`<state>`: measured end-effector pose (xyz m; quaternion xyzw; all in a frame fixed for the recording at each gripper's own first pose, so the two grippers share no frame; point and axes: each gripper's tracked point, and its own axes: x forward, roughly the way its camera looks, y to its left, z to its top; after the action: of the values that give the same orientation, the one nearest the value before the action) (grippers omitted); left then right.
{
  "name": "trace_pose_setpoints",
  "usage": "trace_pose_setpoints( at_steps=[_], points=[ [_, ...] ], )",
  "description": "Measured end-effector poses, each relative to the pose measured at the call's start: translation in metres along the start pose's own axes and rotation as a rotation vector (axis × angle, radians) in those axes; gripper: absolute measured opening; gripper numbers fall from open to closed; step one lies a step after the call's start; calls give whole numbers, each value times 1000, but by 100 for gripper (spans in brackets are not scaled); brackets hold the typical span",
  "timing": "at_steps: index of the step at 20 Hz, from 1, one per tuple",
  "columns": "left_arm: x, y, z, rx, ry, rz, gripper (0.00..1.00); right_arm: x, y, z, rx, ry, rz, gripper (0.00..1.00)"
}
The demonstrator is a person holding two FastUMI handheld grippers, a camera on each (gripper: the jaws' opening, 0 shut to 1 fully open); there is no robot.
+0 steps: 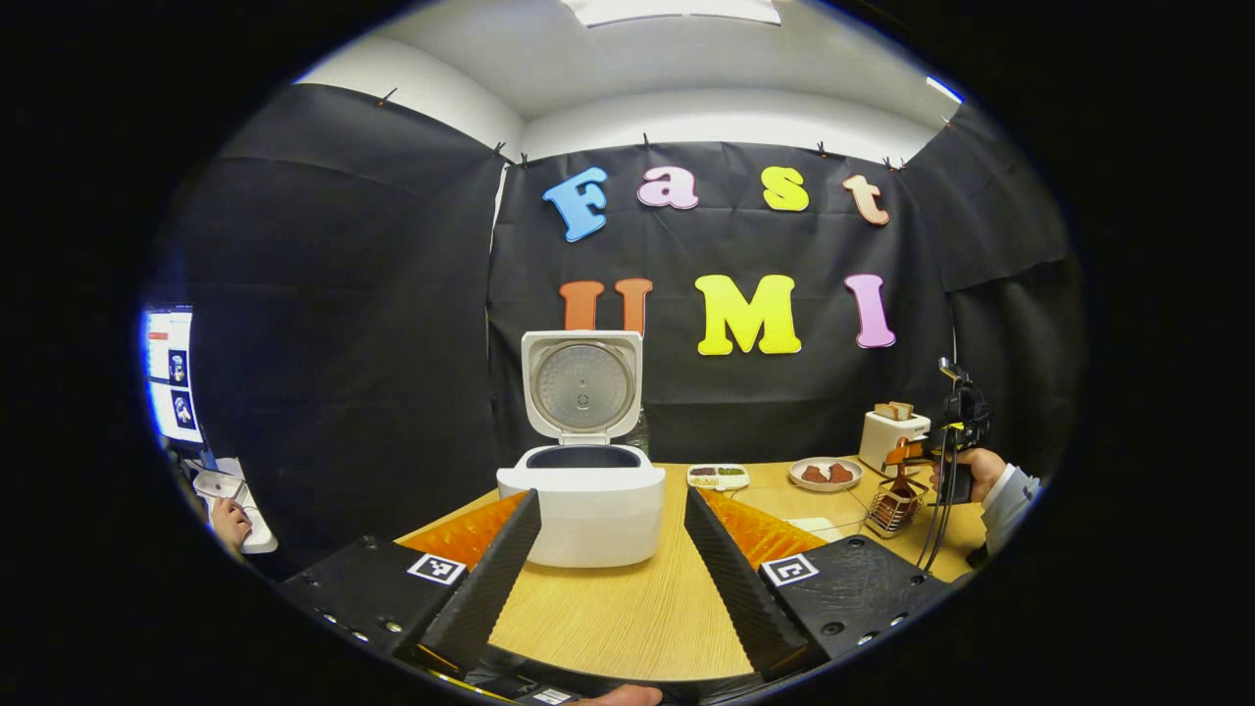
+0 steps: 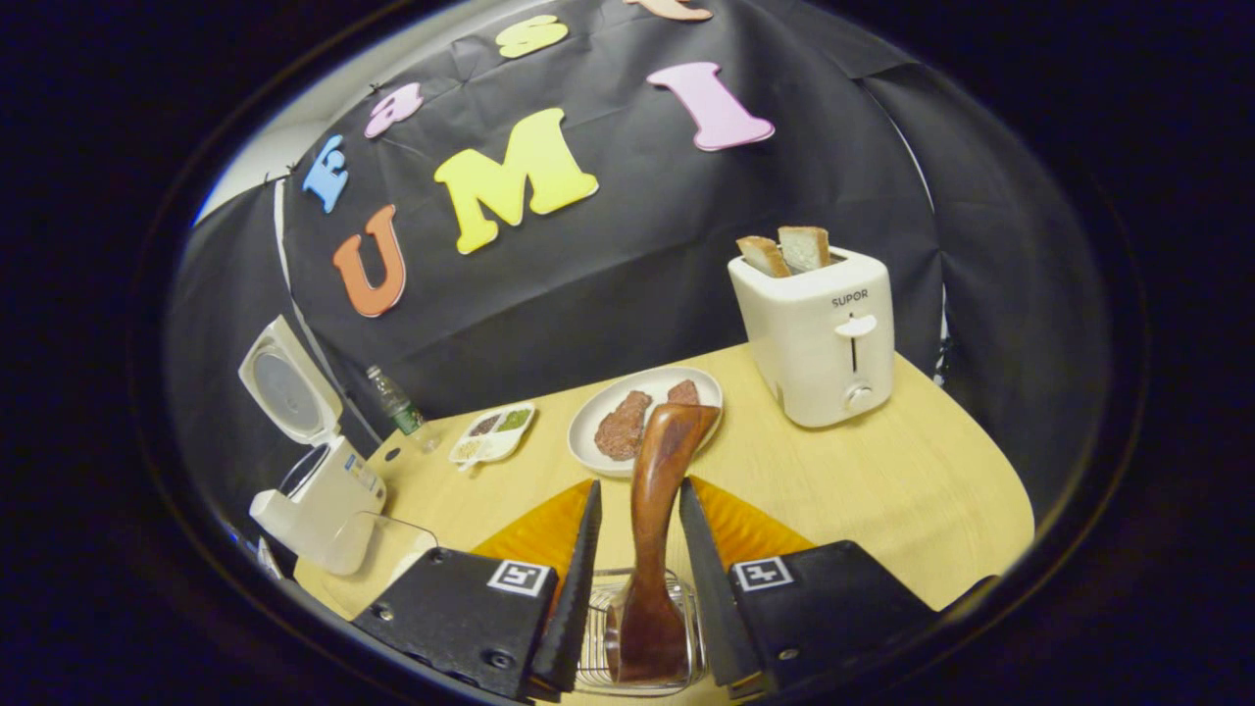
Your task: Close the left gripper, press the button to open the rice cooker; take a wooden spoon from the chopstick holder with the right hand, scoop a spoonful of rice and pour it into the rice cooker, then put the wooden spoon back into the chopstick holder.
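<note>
- A black-cloth booth encloses a pale wooden desk (image 1: 627,608) that carries everything in play.
- Nearest in the right gripper view, the right tongs (image 2: 635,549) stand with their fingers close on either side of the wooden spoon (image 2: 655,510), which rises from the wire chopstick holder (image 2: 642,637); whether both fingers already press on the handle I cannot tell (the gaps look very slim). The straight-down approach suits lifting the spoon clear of the holder.
- In the left gripper view the left tongs (image 1: 613,559) are spread wide and hold nothing, facing the rice cooker (image 1: 581,510), whose lid (image 1: 582,384) stands up; the opening step looks done.
- Farther off: a plate of brown food (image 2: 642,417) just behind the spoon, a small divided dish (image 2: 492,431), a bottle (image 2: 394,400) and a toaster (image 2: 814,333) with bread.
- The plate and divided dish lie between holder and cooker, so the spoon probably needs carrying over them.
</note>
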<state>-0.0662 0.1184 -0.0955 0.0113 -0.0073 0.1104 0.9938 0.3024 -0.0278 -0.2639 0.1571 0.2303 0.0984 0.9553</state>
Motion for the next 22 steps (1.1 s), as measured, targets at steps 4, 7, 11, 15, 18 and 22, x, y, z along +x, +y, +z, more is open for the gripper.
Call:
trace_pose_setpoints(
  at_steps=[4,7,11,15,18,22],
  points=[
    [-6,6,-3,-15,8,6,94,2,-2,2,-26,0,-30,29],
    [-11,9,-3,-23,3,4,94,6,8,2,-61,23,2,28],
    [-12,11,-2,-17,-4,11,94,5,6,1,-98,57,-34,29],
    [-12,6,-3,-19,-2,2,94,12,3,-4,-118,91,-55,31],
    [-10,6,-6,-6,5,2,94,16,6,-6,-67,97,-16,31],
    [-12,4,-7,-11,9,-9,94,0,9,2,-45,53,-6,22]
  ],
)
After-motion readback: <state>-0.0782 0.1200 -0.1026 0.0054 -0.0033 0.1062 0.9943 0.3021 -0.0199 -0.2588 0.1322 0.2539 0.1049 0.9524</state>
